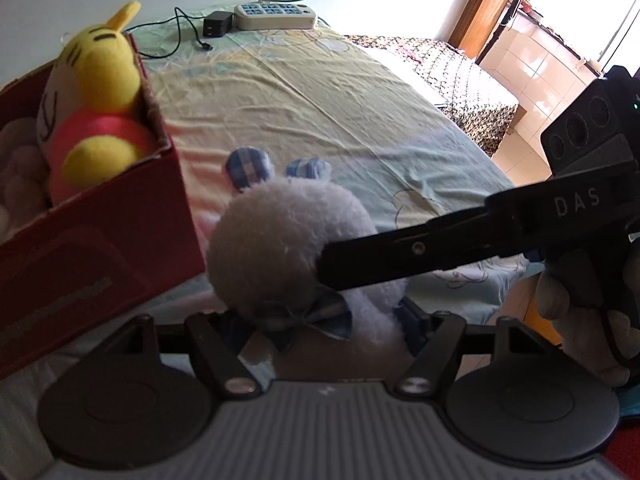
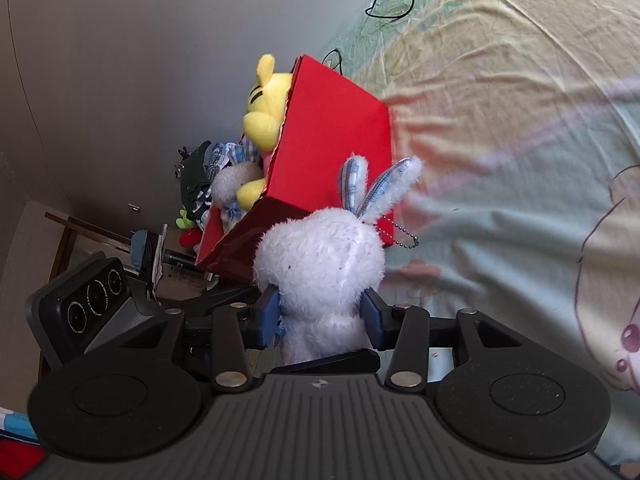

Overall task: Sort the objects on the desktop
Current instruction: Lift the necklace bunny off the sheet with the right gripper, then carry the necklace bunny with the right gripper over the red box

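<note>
On the right gripper (image 1: 332,268), lettering apparently reads "DAS".

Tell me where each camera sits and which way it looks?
Left wrist view: sits on the left hand-held gripper, looking down over the bed; the white bunny is between its fingers, the right hand-held gripper reaches in, and a gloved hand shows.
Right wrist view: sits on the right hand-held gripper, facing the wall; its blue pads squeeze the bunny, and the other gripper's camera block shows.
Both share: the bunny, the red box holding the yellow bear, the bedsheet.
</note>
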A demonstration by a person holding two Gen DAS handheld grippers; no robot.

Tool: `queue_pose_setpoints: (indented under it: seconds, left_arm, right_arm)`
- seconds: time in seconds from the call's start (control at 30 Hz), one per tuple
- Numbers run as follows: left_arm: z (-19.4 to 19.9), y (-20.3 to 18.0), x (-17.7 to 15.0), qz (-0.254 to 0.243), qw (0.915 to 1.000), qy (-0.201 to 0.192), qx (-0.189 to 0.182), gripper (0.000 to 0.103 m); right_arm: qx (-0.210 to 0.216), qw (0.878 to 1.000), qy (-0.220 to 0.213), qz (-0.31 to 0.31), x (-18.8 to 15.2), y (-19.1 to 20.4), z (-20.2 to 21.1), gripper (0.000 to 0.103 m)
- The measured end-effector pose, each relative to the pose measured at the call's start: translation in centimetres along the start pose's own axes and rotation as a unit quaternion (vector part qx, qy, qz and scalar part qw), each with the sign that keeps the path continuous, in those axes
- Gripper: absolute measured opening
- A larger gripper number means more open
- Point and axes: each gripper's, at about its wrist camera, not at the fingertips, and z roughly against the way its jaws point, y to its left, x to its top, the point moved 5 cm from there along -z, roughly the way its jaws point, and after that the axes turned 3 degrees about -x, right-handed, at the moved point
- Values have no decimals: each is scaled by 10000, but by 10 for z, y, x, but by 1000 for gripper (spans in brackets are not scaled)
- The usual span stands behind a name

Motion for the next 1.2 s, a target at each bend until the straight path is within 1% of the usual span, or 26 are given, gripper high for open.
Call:
queue_pose_setpoints:
  seconds: [0.17, 0.3, 0.5, 0.6, 0.77, 0.87, 0.97, 1.1, 1.2]
  left_arm:
    - [30, 22, -23, -84, 9999, -50, 107, 72]
    - [58, 40, -37, -133, 9996, -170, 184, 72]
    - [106, 70, -52, -21, 9983, -466, 359, 72]
    - [130, 83, -56, 19, 9965, -686, 478, 72]
    - [167, 101, -54, 98, 9918, -1120, 608, 72]
    - [179, 108, -48, 104, 9889, -1335, 648, 72]
    - [181, 113, -39, 99, 9869, -1472, 647, 72]
    - [175, 115, -21, -43, 9853, -1573, 659, 73]
    - [170, 115, -6, -104, 9838, -1685, 595, 73]
  right_arm:
    - [60, 9998, 107, 154, -20, 30, -24, 47]
    - [224, 9992, 154, 293, -30, 56, -44, 47]
    - [569, 9961, 251, 631, -38, 99, -75, 47]
    - [743, 9934, 290, 830, -38, 121, -88, 47]
    - [957, 9872, 288, 1239, -35, 156, -100, 47]
    - [988, 9844, 176, 1449, -31, 170, -103, 47]
    - [923, 9833, -18, 1571, -25, 177, -104, 47]
    - [738, 9817, -323, 1723, -14, 180, -102, 47]
    - [597, 9798, -576, 1819, -1, 180, -99, 47]
